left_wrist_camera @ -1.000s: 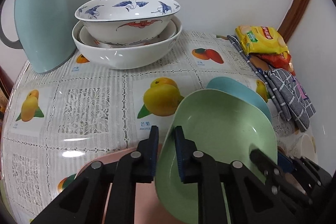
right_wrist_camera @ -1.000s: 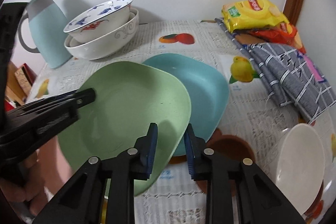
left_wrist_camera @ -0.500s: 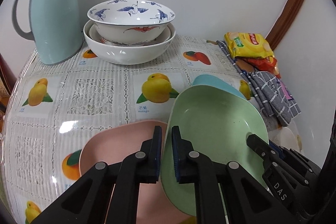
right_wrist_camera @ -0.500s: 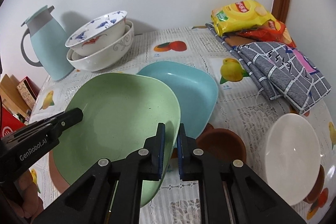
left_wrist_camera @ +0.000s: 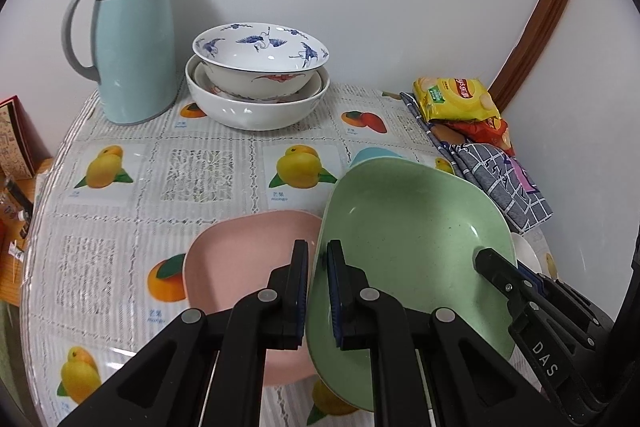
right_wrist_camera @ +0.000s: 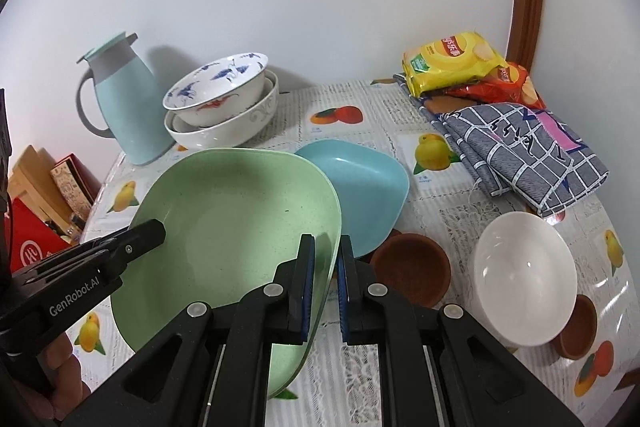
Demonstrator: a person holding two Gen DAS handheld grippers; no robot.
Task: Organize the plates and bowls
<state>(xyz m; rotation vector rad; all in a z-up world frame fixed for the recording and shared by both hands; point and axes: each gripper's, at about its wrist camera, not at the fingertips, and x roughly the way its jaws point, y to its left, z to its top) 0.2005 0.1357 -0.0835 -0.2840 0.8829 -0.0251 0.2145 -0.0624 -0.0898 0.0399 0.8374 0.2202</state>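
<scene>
A pale green plate (left_wrist_camera: 412, 227) hangs tilted above the table, held by both grippers. My left gripper (left_wrist_camera: 318, 255) is shut on its left rim, and my right gripper (right_wrist_camera: 326, 247) is shut on its right rim. Each gripper shows in the other's view: the right gripper (left_wrist_camera: 486, 259) and the left gripper (right_wrist_camera: 156, 227). A pink plate (left_wrist_camera: 240, 251) lies on the cloth below the green plate (right_wrist_camera: 240, 211). A blue plate (right_wrist_camera: 360, 187) rests just behind, on a brown bowl (right_wrist_camera: 412, 263). A white bowl (right_wrist_camera: 524, 275) sits at the right on another brown dish (right_wrist_camera: 576, 327).
Stacked porcelain bowls (left_wrist_camera: 260, 83) and a light blue jug (left_wrist_camera: 132, 47) stand at the back by the wall. Snack packets (left_wrist_camera: 456, 99) and a checked cloth (left_wrist_camera: 504, 179) lie at the back right. The fruit-print tablecloth (left_wrist_camera: 120, 227) ends at the left, with boxes (right_wrist_camera: 36, 239) beyond.
Both grippers' jaws closed onto the green plate's rim. The plate rose with them and drew back from the wall, uncovering the pink plate under it.
</scene>
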